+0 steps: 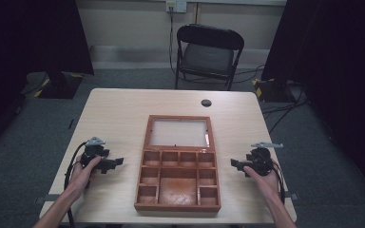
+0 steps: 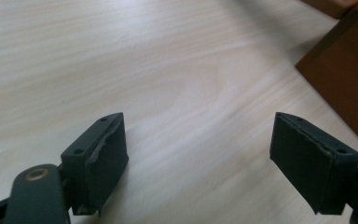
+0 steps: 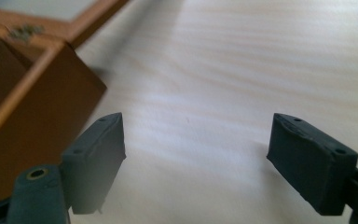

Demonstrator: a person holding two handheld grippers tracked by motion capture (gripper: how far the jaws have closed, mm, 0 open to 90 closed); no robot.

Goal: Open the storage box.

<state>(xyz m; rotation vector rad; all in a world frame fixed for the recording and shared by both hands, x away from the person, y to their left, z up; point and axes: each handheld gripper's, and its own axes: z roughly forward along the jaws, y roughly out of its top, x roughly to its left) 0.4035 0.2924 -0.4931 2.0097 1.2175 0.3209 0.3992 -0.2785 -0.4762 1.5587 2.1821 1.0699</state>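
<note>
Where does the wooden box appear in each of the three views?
High view: wooden box at table centre, lid lying open behind it.
Left gripper view: its side fills the upper right corner.
Right gripper view: it sits at the left edge.
Shared landmark: the pale table.

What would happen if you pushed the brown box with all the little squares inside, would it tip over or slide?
The wooden box would probably slide, not tip: it sits low and flat on the smooth table. It looks stiff, so it likely keeps its shape. Its open lid has a clear pane that may be fragile, and the hinge could let the lid swing if lifted.
</note>
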